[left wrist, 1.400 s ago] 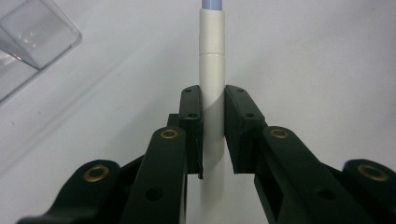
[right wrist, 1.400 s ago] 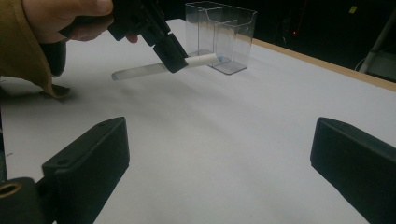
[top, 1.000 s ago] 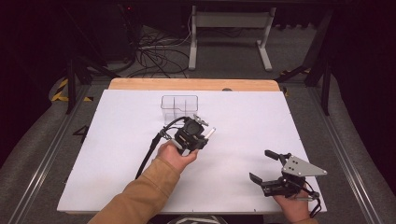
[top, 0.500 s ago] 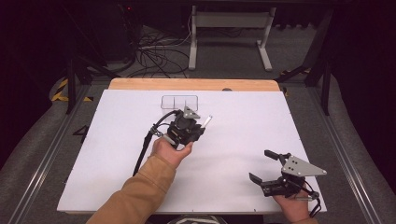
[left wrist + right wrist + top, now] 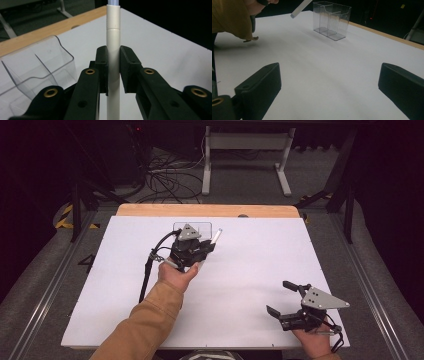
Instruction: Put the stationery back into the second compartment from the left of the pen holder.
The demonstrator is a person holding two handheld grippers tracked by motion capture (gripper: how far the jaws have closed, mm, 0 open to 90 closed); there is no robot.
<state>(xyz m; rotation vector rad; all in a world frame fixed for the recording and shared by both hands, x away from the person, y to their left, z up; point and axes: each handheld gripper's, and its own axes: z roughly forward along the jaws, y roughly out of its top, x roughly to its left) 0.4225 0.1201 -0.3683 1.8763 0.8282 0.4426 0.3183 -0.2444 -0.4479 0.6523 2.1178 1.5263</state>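
I count one clear plastic holder (image 5: 332, 20) with two compartments, standing at about twelve o'clock on the one white rectangular tabletop (image 5: 250, 270). There is one slim white plastic pen (image 5: 113, 45), and I have two black two-jaw grippers, the left gripper (image 5: 197, 251) at eleven o'clock and the right gripper (image 5: 283, 296) at five o'clock.

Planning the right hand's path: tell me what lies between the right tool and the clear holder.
Only bare white table between the right tool and the clear holder, seen in the right gripper view.
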